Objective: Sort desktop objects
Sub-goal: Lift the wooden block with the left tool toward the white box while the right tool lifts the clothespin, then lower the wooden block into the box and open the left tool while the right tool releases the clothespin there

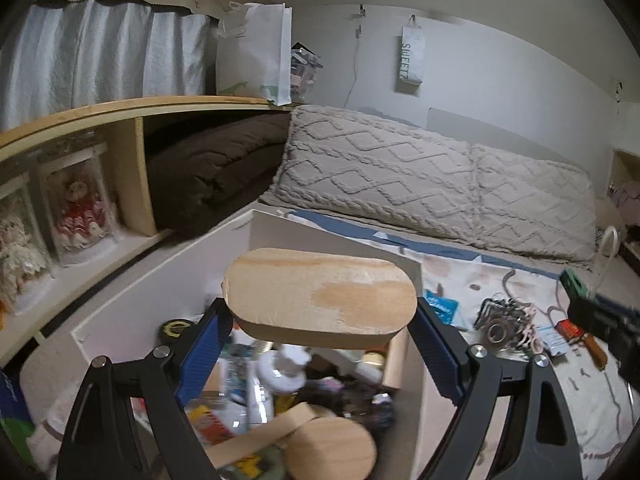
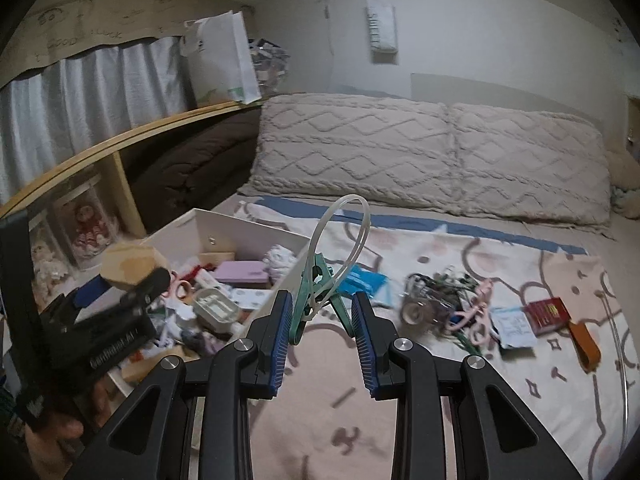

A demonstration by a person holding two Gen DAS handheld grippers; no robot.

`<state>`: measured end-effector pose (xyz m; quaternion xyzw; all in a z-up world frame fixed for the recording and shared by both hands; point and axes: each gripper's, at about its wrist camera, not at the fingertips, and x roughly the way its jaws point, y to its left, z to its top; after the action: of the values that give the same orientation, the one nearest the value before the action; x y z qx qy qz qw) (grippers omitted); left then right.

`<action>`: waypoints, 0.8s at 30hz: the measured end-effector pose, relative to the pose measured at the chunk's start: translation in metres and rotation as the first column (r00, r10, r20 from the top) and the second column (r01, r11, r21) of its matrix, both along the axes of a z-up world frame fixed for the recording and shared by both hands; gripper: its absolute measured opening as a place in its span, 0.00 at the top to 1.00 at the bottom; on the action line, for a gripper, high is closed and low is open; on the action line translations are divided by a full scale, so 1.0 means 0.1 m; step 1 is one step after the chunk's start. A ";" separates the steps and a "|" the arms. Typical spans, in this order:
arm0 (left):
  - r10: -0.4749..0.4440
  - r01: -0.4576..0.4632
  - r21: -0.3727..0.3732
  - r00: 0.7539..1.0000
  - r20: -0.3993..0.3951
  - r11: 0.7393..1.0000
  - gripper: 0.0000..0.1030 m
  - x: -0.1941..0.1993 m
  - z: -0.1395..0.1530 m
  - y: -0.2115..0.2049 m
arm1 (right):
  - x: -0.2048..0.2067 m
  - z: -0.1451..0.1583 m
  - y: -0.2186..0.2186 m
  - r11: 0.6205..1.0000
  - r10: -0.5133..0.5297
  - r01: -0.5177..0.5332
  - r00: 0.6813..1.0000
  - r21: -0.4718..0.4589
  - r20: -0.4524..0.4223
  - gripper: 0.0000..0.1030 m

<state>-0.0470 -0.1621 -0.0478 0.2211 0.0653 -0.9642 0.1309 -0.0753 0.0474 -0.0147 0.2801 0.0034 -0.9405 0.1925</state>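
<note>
the left gripper (image 1: 320, 344) pinched a smooth, pale oval wooden lid (image 1: 320, 300) by its rounded ends — long axis running straight across between the ribbed blue pads, flat face tilted up, above the white open-topped box (image 1: 128, 292) of clutter. the right gripper (image 2: 320, 320) squeezed a teal plastic clothespin (image 2: 316, 292) by its splayed handles, its translucent looped cord (image 2: 352, 232) pointing up and away.

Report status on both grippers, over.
Left gripper shut on oval wooden lid, above white storage box. Right gripper shut on green clip with white loop. Binder clip pile unsorted on blanket.
</note>
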 end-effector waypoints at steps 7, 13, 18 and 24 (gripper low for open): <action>0.055 -0.054 -0.056 0.998 0.008 0.997 0.14 0.10 -0.01 -0.24 | -0.08 0.09 -0.30 0.996 0.077 -0.075 0.996 -0.042 0.051 0.69; 0.113 -0.109 -0.082 0.993 0.037 0.991 0.14 0.16 -0.06 -0.49 | -0.12 0.16 -0.53 0.992 0.119 -0.117 0.991 -0.039 0.063 0.69; 0.099 -0.094 -0.082 0.993 0.058 0.992 0.14 0.16 -0.11 -0.59 | -0.17 0.14 -0.76 0.986 0.167 -0.167 0.982 -0.010 0.083 0.69; 0.080 -0.071 -0.099 0.993 0.091 0.993 0.14 0.09 -0.18 -0.60 | -0.26 0.08 -1.05 0.974 0.225 -0.228 0.964 0.006 0.138 0.70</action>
<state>-0.0384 -0.2221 -0.0662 0.2574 0.0210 -0.9491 0.1805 -0.1018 -0.0573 -0.0063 0.3434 0.0328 -0.8909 0.2956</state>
